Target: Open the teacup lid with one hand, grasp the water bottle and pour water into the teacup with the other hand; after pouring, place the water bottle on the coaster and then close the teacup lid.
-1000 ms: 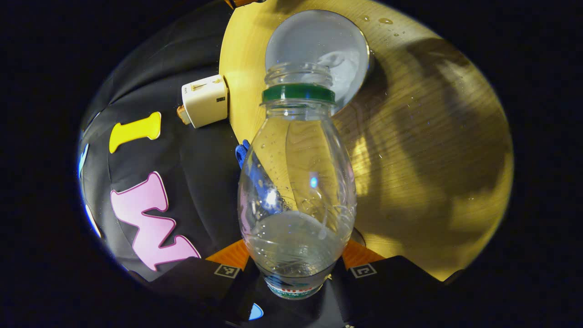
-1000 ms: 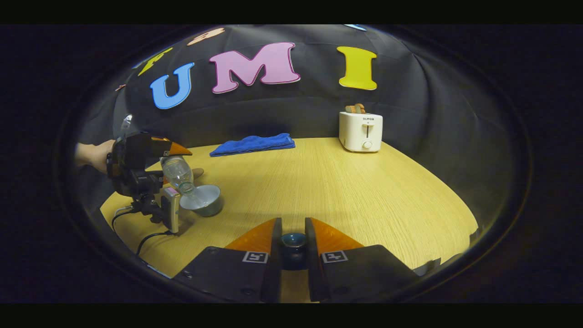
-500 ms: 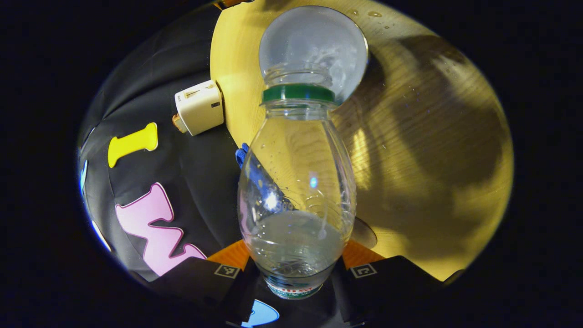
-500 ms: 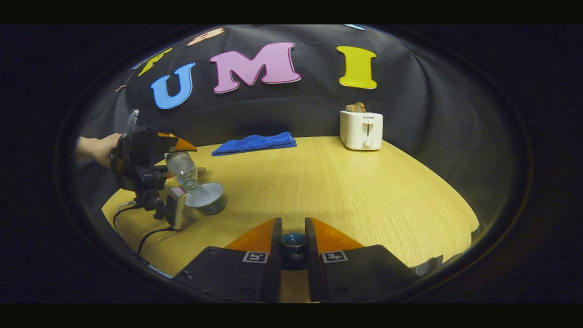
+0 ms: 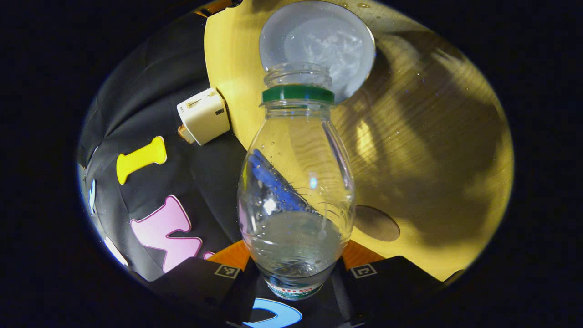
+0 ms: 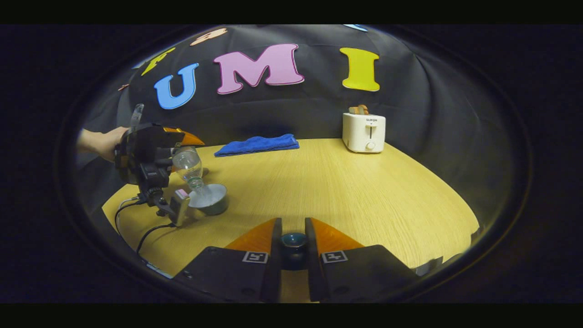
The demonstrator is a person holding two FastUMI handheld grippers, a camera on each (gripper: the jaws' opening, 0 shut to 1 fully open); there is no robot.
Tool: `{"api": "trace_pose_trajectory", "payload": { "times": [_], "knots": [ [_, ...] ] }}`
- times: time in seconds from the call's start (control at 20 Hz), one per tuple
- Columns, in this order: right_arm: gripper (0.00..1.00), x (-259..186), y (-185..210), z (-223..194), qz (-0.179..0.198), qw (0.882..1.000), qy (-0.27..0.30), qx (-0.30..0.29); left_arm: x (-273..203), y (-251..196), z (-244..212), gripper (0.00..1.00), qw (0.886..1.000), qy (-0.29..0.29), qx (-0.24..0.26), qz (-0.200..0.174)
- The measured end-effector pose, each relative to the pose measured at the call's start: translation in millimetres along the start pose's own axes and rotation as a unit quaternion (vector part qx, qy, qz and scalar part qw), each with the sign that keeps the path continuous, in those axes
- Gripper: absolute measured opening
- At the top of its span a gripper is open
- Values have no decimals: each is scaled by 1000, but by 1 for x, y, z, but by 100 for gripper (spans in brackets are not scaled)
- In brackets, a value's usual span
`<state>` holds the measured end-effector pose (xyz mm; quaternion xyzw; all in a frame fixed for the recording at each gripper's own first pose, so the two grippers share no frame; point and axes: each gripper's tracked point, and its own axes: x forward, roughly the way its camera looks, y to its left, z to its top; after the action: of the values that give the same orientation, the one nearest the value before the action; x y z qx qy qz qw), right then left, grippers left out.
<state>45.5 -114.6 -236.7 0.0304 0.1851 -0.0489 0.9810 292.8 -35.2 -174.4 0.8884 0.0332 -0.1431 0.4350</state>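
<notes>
My left gripper (image 5: 296,255) is shut on a clear, capless water bottle (image 5: 296,182) with a green neck ring. The bottle is tilted so its mouth hangs over the open grey teacup (image 5: 319,41), which holds rippling water. Some water lies in the bottle near my fingers. A brown round coaster (image 5: 375,223) lies on the table right of the bottle. My right gripper (image 6: 293,230) is shut on the dark knob of the teacup lid (image 6: 294,242), held low over the table's near edge. At the left of the right gripper view are the left gripper (image 6: 182,145), the bottle (image 6: 189,166) and the teacup (image 6: 210,201).
A white toaster (image 6: 364,132) stands at the back right of the round wooden table (image 6: 341,191), and a folded blue cloth (image 6: 257,144) lies at the back. A hand (image 6: 100,143) holds the left gripper; a small box with cables (image 6: 180,209) hangs below it.
The left gripper has risen a little and moved right with the bottle, which now points more steeply into the cup. More of the coaster shows. The right gripper has stayed still.
</notes>
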Motion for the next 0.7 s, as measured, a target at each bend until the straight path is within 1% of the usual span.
{"api": "trace_pose_trajectory", "payload": {
  "times": [0.05,0.1,0.15,0.35,0.6,0.65,0.7],
  "knots": [
    [22,0,1,0,1,1000,1,-1,0,1,0,72,1000,0,2,1],
    [22,0,2,0,1,1000,1,-2,1,3,2,72,1000,-2,3,4],
    [28,-1,3,2,3,1000,0,-4,-1,6,4,72,1000,-3,6,7],
    [28,1,6,7,9,1000,-2,-6,0,19,4,72,1000,-7,24,15],
    [28,3,11,15,14,1000,-7,7,-3,38,-7,72,999,-1,43,23],
    [33,2,12,16,14,1000,-9,8,-3,40,-8,72,999,-2,48,23],
    [33,3,12,18,14,1000,-10,8,-4,43,-10,72,998,0,54,22]
  ]
}}
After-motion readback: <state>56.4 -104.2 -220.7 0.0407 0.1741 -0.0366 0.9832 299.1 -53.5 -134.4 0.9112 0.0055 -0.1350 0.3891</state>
